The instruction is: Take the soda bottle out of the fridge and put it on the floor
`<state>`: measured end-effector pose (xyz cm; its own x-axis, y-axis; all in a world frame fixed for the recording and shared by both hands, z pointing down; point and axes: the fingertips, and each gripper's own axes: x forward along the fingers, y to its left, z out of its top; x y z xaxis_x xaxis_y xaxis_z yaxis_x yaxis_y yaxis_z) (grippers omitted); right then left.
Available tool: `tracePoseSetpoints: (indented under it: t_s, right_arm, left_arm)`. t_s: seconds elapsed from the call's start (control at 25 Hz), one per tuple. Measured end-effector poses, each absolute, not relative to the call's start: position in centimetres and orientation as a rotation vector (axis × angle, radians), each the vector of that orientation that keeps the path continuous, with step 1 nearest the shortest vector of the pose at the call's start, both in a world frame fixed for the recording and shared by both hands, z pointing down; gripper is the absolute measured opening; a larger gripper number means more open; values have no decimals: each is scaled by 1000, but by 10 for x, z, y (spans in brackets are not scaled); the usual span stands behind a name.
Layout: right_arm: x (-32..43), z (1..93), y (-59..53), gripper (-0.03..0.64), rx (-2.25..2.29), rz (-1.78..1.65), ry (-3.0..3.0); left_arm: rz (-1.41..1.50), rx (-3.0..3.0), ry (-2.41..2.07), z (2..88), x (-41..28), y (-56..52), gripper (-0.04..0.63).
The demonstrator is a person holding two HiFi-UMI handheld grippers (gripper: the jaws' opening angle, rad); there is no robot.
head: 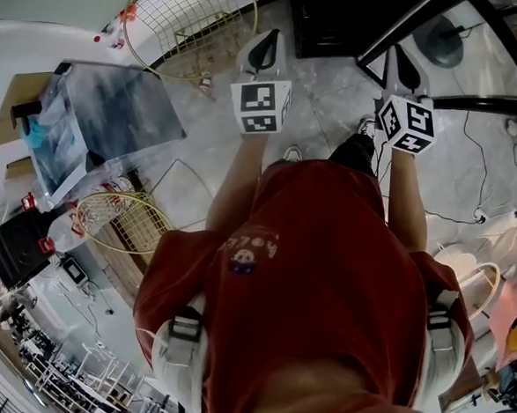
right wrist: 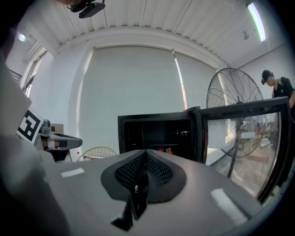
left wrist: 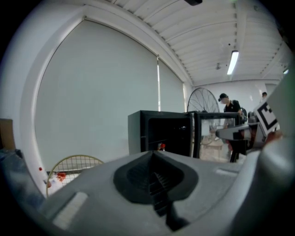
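**Surface.** Pale grey marbled floor (head: 322, 108), with thin black cables (head: 479, 172) trailing across it on the right of the head view.

**Room.** A wide pale roller blind (right wrist: 133, 83) covers the far wall. The ceiling is ribbed white panelling with a strip light (left wrist: 233, 62). A large standing fan (right wrist: 230, 87) is behind the fridge door. A person in a dark cap (left wrist: 229, 108) stands in the background.

**Container 1.** Black fridge (right wrist: 152, 133), standing on the floor ahead of both claws.
- Its glass-paned door (right wrist: 239, 113) is swung fully open to the right.
- The interior is dark, with one shelf.
- Contents: the soda bottle (left wrist: 161, 147), seen only as a small red-capped shape on the shelf. It is inside the fridge and well apart from both claws. A second small red item sits just beside it, too small to tell what it is.

**Container 2.** Round yellow-rimmed wire basket (head: 193, 25), tilted on the floor left of the fridge. Red-and-white packets (head: 114, 30) lie near its rim.

**Container 3.** A second wire basket (head: 123, 221), lower left in the head view.

**Container 4.** Clear plastic bin (head: 103, 124) between the two baskets. Its contents cannot be made out.

**Left claw** (head: 265, 52). Jaws pressed together, with nothing between them. It is held out toward the fridge.

**Right claw** (head: 403, 67). Jaws closed tight and empty. It is level with the left claw and near the edge of the open door.
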<state>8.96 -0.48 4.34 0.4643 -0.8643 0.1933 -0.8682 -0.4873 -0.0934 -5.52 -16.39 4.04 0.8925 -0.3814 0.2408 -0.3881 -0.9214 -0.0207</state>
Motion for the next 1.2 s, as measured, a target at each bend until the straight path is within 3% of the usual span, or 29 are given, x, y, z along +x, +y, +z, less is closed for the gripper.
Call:
tracePoseSetpoints:
  t_s: [0.48,1.2]
  right_arm:
    - [213,54,-5,0,2470,389,-1817]
    - [258,67,-19,0,2220,377,-2103]
  left_arm:
    - [400,2970,-840,36,69,-134,0]
    - [410,2910,-1128,35,114,-94,0]
